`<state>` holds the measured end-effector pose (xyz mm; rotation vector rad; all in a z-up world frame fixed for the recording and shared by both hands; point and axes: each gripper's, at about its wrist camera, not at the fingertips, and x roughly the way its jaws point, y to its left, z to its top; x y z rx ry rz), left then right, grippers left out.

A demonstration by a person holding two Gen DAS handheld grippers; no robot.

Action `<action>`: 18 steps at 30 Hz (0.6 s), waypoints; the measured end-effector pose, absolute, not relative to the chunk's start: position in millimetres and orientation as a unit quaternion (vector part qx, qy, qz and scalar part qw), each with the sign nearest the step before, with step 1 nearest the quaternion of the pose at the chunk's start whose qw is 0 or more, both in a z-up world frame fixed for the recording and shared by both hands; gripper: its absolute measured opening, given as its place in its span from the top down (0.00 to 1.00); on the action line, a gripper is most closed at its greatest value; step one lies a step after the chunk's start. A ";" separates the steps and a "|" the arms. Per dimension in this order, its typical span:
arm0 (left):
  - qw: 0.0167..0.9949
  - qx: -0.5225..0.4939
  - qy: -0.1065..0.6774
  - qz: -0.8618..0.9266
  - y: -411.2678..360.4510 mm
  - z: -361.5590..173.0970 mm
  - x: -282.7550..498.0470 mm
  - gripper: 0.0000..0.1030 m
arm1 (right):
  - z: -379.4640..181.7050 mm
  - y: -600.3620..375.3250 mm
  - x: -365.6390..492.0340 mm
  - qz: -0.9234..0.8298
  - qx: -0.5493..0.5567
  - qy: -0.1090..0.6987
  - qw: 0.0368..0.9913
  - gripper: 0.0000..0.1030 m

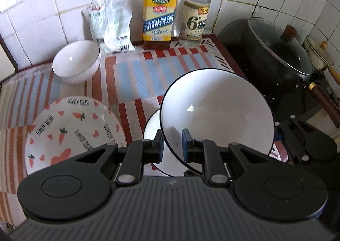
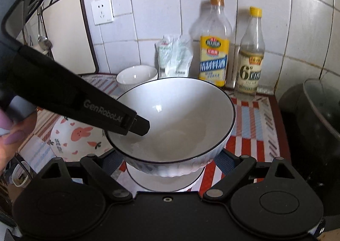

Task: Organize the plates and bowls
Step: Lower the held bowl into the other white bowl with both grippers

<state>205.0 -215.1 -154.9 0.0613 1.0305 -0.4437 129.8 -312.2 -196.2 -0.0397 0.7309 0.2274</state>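
Three bowls (image 1: pixel 218 113), one plate (image 1: pixel 70 132), two bottles (image 1: pixel 159 7), two pots (image 1: pixel 274 58)

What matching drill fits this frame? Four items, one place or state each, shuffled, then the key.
Items
1. large white bowl
2. small white bowl
3. carrot-print plate
4. glass-lidded pot

Places or states
A. flat on the mat, printed with hearts and words
B. on the stove, off the mat
C. lifted and tilted, rim pinched by the left gripper
D. upright near the tiled wall, beside a plastic bag

Pairs: 1-C, 2-D, 3-A, 4-B
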 end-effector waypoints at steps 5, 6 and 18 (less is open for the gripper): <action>0.842 0.023 0.499 -0.204 -213.2 -167.3 210.1 0.85 | -203.6 -308.3 134.1 0.108 -0.026 0.370 0.922 0.08; 0.841 0.022 0.502 -0.203 -212.6 -170.0 211.3 0.85 | -204.9 -307.3 135.6 0.108 -0.030 0.373 0.921 0.08; 0.824 0.009 0.532 -0.195 -204.7 -191.5 223.4 0.85 | -217.9 -296.4 144.6 0.105 -0.075 0.387 0.913 0.09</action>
